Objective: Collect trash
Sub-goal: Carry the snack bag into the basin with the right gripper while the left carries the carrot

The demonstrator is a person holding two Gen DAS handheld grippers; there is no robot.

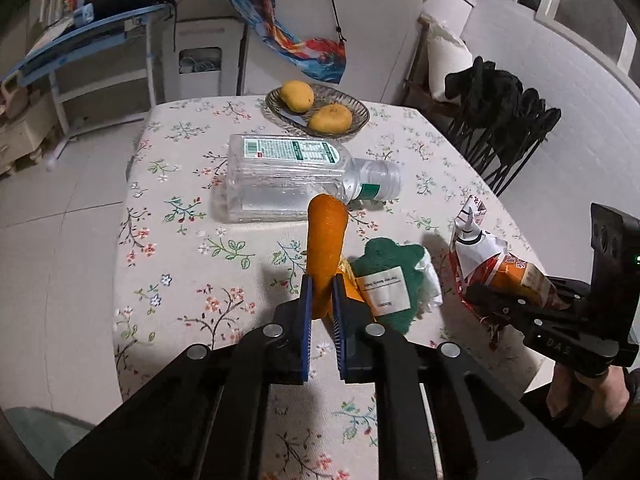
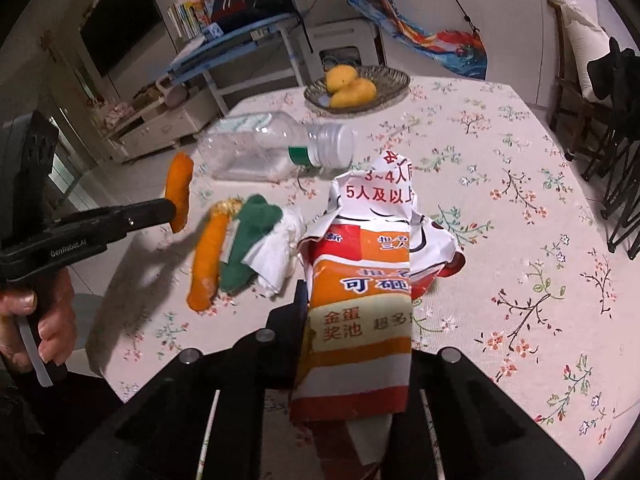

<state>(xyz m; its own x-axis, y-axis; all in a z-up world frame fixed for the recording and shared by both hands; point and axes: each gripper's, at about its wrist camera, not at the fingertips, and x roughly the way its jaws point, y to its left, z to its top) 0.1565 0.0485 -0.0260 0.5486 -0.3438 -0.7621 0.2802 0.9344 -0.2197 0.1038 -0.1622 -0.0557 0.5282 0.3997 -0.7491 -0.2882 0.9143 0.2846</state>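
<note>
My left gripper is shut on an orange peel strip and holds it up above the floral tablecloth; the right wrist view shows that peel lifted clear of the table. My right gripper is shut on a crumpled orange, red and white paper wrapper, which also shows in the left wrist view. On the table lie a second orange peel, a green cloth scrap with a white label, a crumpled white tissue and an empty clear plastic bottle on its side.
A woven bowl with two yellow mangoes sits at the table's far edge. A black chair draped with dark clothing stands at the right. A blue shelf rack with books stands at the back left.
</note>
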